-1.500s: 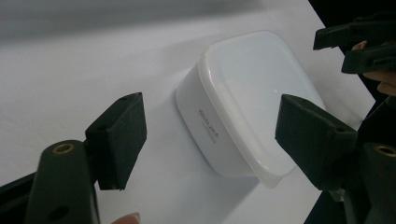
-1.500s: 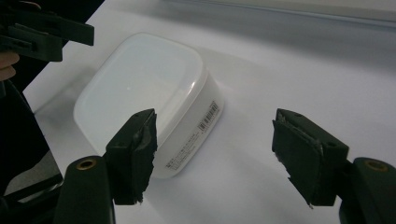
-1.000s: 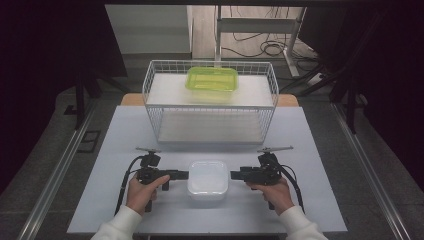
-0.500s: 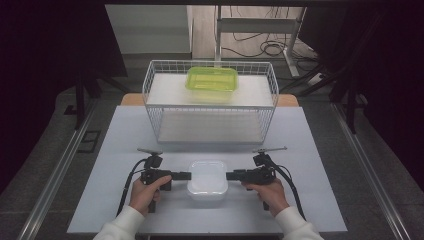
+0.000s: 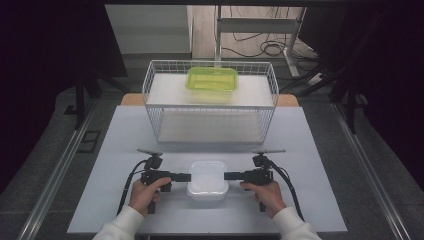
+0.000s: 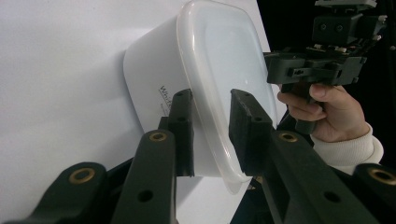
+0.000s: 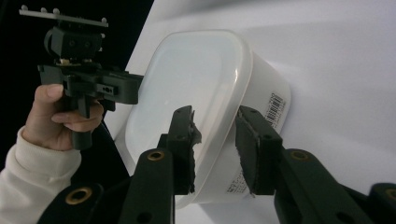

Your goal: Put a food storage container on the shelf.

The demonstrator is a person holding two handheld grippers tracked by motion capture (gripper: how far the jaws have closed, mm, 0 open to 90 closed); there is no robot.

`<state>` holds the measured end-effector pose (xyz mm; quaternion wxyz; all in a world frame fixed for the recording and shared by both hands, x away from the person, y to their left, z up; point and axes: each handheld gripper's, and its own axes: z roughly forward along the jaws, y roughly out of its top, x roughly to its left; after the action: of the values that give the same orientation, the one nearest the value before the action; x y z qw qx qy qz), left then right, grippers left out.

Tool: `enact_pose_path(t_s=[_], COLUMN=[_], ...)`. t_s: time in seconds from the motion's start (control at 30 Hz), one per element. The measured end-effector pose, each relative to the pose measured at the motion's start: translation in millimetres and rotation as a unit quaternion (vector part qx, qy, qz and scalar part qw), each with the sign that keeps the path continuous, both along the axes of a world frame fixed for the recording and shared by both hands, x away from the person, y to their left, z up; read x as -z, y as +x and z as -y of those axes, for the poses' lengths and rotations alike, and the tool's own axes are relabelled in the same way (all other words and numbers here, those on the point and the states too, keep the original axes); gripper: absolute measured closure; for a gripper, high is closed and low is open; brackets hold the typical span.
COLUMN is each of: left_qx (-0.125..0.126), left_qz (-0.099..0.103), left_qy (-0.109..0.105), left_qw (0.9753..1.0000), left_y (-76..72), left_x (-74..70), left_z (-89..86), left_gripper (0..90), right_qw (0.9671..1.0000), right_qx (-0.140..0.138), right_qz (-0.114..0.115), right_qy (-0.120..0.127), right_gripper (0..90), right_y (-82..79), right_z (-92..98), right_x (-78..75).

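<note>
Near side of wire basket (image 5: 210,107), white tub (image 5: 207,179) btwn our grippers, left gripper (image 5: 187,177) & right gripper (image 5: 228,176) both w/ jaws apart astride tub's lid rim, green box (image 5: 212,80) atop basket.

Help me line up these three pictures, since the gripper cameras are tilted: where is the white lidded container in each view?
High view: white lidded container sits low centre on the table, between the left gripper and right gripper.
Left gripper view: upper centre, its rim between the open jaws.
Right gripper view: centre, its rim between the open jaws.
Shared landmark: the white lid.
</note>
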<state>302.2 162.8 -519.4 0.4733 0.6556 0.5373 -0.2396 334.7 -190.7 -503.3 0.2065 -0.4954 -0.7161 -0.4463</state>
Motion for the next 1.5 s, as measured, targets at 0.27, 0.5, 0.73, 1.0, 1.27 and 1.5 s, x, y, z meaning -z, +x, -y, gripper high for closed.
enact_pose_path(t_s=[0.27,0.5,0.73,1.0,1.27,1.5], left_qx=[-0.005,-0.012,-0.005,-0.004,-0.005,-0.004], left_qz=[-0.004,0.006,0.024,0.039,0.060,0.069], left_qy=[-0.026,-0.020,-0.011,-0.009,0.003,0.007], left_qw=[0.9996,0.9997,0.9996,0.9992,0.9982,0.9976], left_y=[-4.8,-7.3,-7.8,-9.6,-11.0,-11.8], left_x=[-2.0,-6.9,-10.6,-17.2,-24.9,-28.5], left_z=[-1.6,-2.7,-1.2,-1.7,-0.8,-0.3], left_gripper=[76.1,80.9,81.0,81.0,81.0,81.0], right_qw=[1.0000,0.9996,0.9993,0.9989,0.9983,0.9980], right_qx=[0.006,0.004,0.001,-0.003,-0.004,-0.005], right_qz=[0.001,0.026,0.036,0.046,0.056,0.061], right_qy=[0.000,0.006,0.003,0.007,0.013,0.013], right_gripper=[71.1,77.0,78.1,78.4,79.0,79.2], right_y=[-3.7,-7.5,-7.2,-8.1,-9.5,-9.9], right_z=[1.8,3.7,5.0,5.3,5.7,5.7], right_x=[-3.1,-9.0,-11.6,-16.0,-22.3,-25.2])
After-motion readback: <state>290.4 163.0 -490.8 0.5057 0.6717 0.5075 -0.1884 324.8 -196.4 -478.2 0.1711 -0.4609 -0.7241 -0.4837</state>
